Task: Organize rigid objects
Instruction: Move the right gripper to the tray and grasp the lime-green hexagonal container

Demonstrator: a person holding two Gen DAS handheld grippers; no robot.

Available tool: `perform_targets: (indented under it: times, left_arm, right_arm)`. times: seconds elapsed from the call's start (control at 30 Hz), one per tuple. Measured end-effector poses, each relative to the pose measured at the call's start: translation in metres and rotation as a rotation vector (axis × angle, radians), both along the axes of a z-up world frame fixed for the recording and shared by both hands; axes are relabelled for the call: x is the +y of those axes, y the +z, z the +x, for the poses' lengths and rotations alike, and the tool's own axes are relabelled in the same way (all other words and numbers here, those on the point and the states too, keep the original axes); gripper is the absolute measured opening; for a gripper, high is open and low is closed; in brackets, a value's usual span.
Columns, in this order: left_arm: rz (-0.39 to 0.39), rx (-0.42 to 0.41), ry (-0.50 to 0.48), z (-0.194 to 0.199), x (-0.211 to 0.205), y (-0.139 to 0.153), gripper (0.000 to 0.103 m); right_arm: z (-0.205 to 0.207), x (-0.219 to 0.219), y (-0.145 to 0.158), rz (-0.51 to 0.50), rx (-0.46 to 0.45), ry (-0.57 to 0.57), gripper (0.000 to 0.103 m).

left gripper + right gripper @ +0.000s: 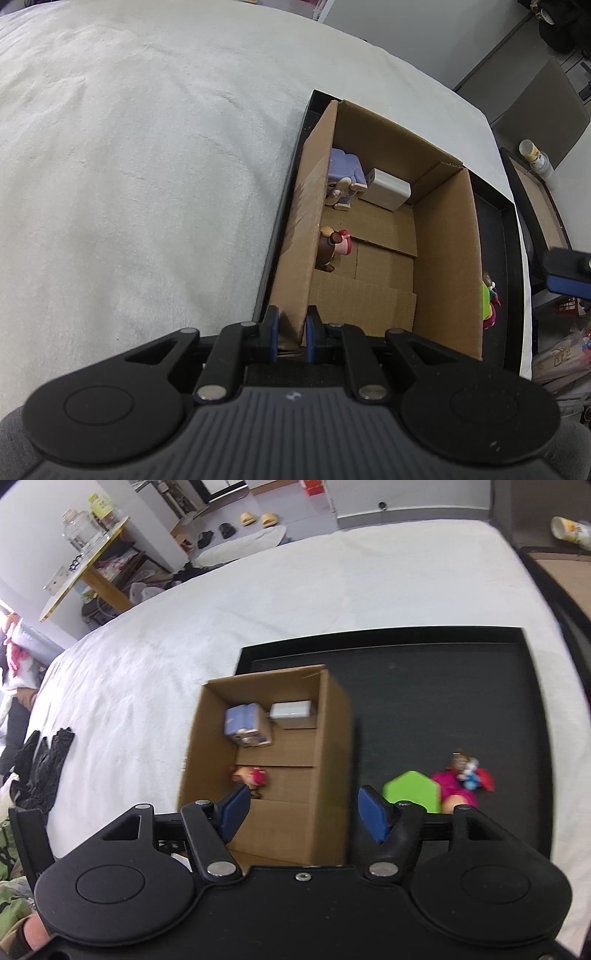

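An open cardboard box (443, 258) (332, 738) stands in a black tray (461, 701). My left gripper (291, 325) is shut on the box's near left wall. Inside the box lie a purple figurine (345, 173) (245, 725), a white block (386, 188) (291, 710) and a small brown and red figurine (332, 247) (251, 777). My right gripper (301, 814) is open and empty above the box's near end. A green hexagon piece (412, 790) and a pink doll (460, 779) lie on the tray right of the box; they also show in the left wrist view (489, 299).
The tray sits on a white cloth (147, 166) (258, 590) covering the table. Black gloves (44, 764) lie at the cloth's left edge. A bottle (535, 155) stands on a side surface beyond the table's right edge.
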State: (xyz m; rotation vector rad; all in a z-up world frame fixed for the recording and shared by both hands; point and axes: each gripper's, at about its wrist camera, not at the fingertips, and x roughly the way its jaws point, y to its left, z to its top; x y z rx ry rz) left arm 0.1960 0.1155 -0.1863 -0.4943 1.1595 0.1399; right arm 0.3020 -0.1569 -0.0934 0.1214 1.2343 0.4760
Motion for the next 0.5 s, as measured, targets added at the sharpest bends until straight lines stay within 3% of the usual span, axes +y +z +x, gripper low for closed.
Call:
perform_targets:
  times: [0.5]
  left_arm:
    - [0.029, 0.011, 0.008, 0.002, -0.006, 0.002, 0.013]
  right_arm:
    - [0.001, -0.065, -0.008, -0.004, 0.006, -0.104, 0.067]
